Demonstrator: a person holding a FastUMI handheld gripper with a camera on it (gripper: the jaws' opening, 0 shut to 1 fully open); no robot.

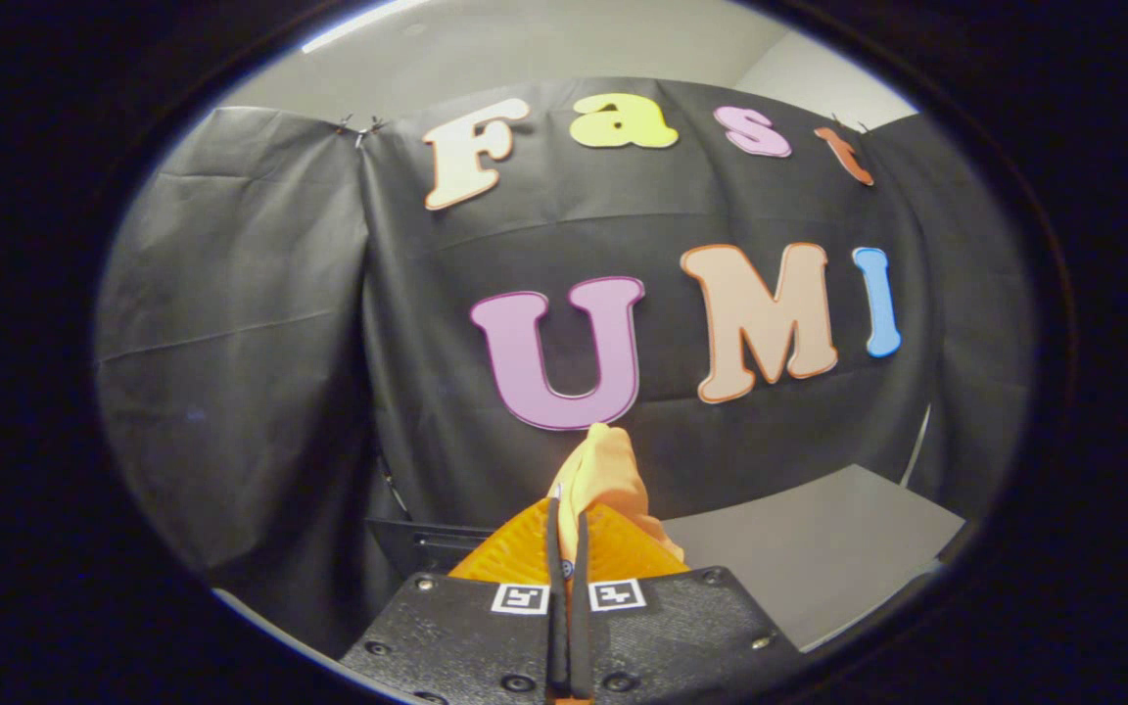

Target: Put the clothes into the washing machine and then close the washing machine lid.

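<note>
Our jaws are pressing nearly together, and the gripper (pixel 569 534) is pinching a fold of orange cloth (pixel 603 480) at the lower middle of the frame. The cloth is bunching up past the fingertips (pixel 553 529) and poking toward the black wall (pixel 260 343) behind. We are judging it light, soft and limp, so it is likely drooping below our grip where we cannot see; a pinch on a thick bunched fold is holding best, since a thin edge may slip. To the lower right a grey surface (pixel 819 548) is lying; a dark edge (pixel 417 543) is showing at lower left.
</note>
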